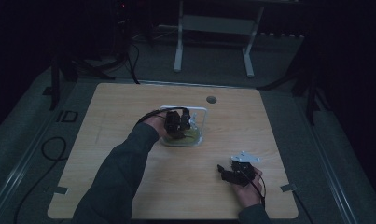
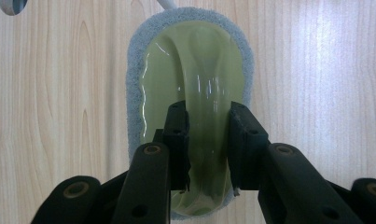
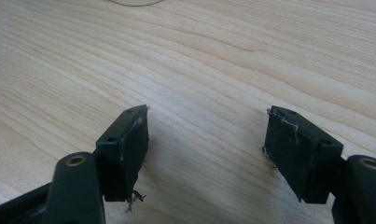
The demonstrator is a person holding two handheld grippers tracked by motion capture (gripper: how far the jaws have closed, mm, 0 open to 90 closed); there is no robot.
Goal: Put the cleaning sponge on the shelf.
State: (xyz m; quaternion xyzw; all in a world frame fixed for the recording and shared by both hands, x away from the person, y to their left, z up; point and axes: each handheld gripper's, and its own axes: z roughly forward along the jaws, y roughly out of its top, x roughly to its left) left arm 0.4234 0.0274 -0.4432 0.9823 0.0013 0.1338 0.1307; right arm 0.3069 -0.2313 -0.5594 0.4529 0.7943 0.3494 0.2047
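A: So, we've got the left gripper (image 2: pixel 206 140) clamped onto the scrubber (image 2: pixel 190 88), jaws pinching that raised pale-green handle ridge from both sides. It's the oval kind with a grey scouring pad around the edge, and it's sitting pad-down on the counter (image 1: pixel 129 107), about the middle and a bit toward the far side.

B: Yeah, in the high view we see the left gripper (image 1: pixel 177 122) right over it, next to that white wire frame thing (image 1: pixel 202 111). Can't tell what the frame is for, honestly. Too dark up there.

A: Same. Grabbing the ridge makes sense to us though. It's the only narrow bit that fits between the jaws, and holding it there keeps the pad flat against the wood, so we'd guess it's for wiping or lifting it off.

B: And the right gripper (image 3: pixel 206 140)?

A: Spread wide, nothing between the jaws, just bare wood grain under it. In the high view the right gripper (image 1: pixel 237 171) rests near the front right of the counter, well apart from the scrubber. We figure it's parked out of the way so the left one has room to work.

B: Makes sense. One-handed job for now, we reckon.
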